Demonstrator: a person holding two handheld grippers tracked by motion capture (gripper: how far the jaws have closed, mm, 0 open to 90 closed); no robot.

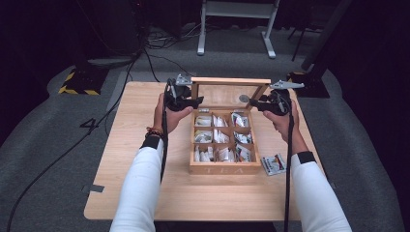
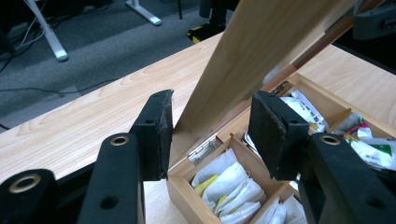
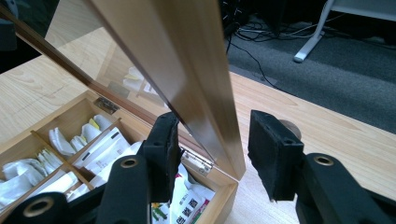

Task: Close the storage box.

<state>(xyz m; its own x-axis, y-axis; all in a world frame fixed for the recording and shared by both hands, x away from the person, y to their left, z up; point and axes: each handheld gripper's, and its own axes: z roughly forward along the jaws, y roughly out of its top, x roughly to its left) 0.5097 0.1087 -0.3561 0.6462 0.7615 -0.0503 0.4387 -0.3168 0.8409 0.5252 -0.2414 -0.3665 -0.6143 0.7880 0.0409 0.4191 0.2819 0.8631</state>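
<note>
With both the left gripper (image 2: 210, 135) and right gripper (image 3: 210, 154) apart astride the raised lid (image 1: 231, 81) of the tea box (image 1: 225, 168) mid-table, untouched, it could slam shut.

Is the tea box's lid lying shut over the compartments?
No, the lid stands raised on its hinges behind the open compartments of the tea box.

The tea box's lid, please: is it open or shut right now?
Open. The lid stands raised on its hinges at the back edge of the tea box, leaving the compartments of tea bags uncovered.
</note>
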